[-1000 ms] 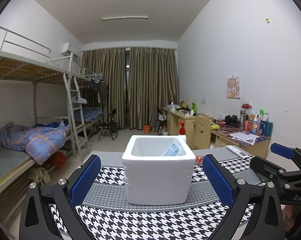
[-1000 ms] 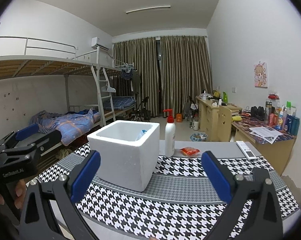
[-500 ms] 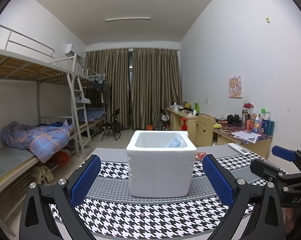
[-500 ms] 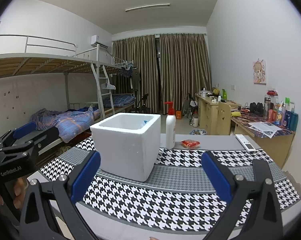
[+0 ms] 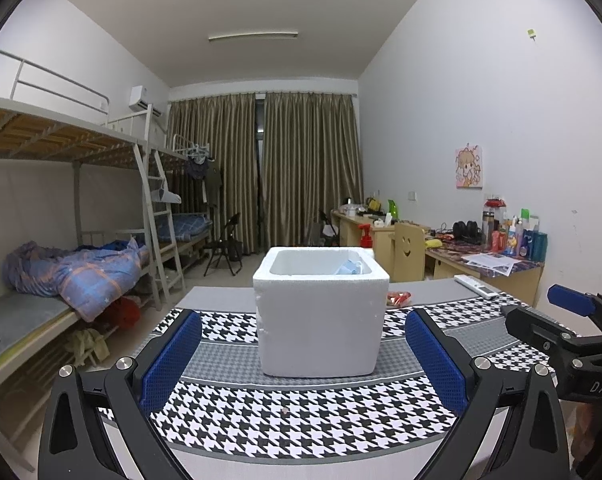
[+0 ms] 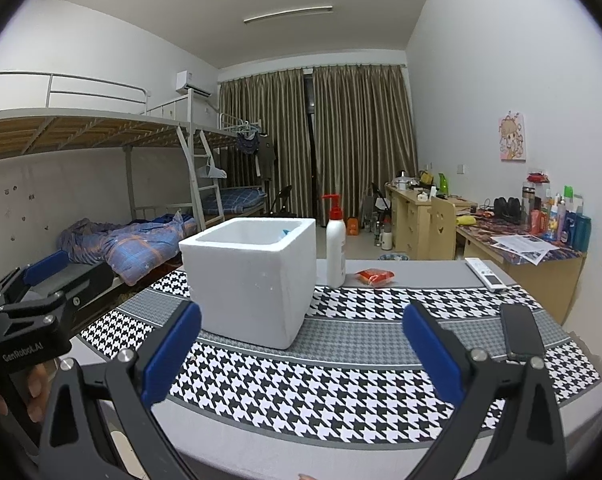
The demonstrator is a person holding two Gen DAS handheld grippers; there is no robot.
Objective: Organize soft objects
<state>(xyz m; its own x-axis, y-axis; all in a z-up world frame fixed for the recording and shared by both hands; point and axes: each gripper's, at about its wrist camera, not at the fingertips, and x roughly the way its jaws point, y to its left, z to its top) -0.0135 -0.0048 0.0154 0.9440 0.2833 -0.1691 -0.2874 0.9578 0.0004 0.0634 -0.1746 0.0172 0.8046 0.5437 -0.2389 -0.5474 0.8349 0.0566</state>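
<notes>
A white foam box (image 5: 321,312) (image 6: 251,280) stands on the houndstooth cloth of the table (image 5: 301,416). A light blue soft thing (image 5: 349,268) peeks over its far right inner corner. A small red packet (image 6: 375,276) (image 5: 397,299) lies behind the box. My left gripper (image 5: 303,354) is open and empty, held back from the box's near side. My right gripper (image 6: 301,354) is open and empty too, near the table's front edge, with the box ahead to its left. Each gripper shows at the edge of the other's view.
A white pump bottle (image 6: 335,252) with a red top stands right behind the box. A white remote (image 6: 485,274) lies at the far right and a black phone (image 6: 521,334) nearer. Bunk beds (image 5: 61,280) line the left wall, desks (image 5: 481,256) the right.
Both views have pulled back and dropped a little, so the box sits farther off and its inside shows less. The phone has come into the right wrist view. Both grippers stayed open.
</notes>
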